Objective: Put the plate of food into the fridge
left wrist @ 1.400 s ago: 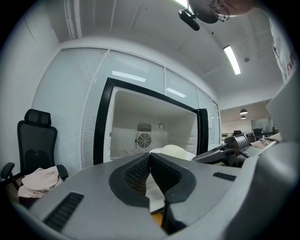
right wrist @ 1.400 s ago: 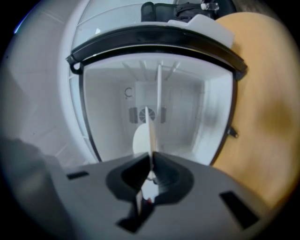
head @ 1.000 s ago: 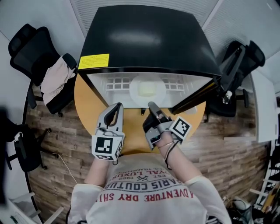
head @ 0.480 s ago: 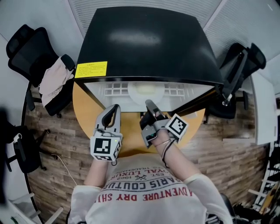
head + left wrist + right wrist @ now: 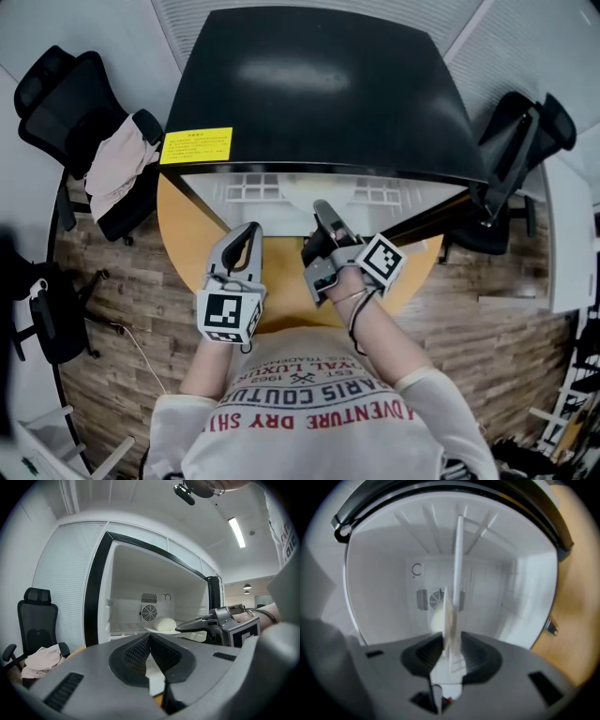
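The black fridge stands open on the round wooden table. A white plate with a pale mound of food rests on its white shelf. From the head view only a sliver of the plate shows under the fridge's top edge. My right gripper reaches into the opening, and its jaws are opening. The plate's rim stands edge-on between them with a gap at the pads. My left gripper hovers shut and empty over the table, left of the right one.
The fridge door hangs open to the right. A black office chair with a pale cloth stands at the left, another chair at the right. A fan grille sits on the fridge's back wall.
The plate has gone from plainly visible at the fridge's front to nearly hidden under its top edge. My right gripper has followed it a little forward. The left gripper has hardly moved.
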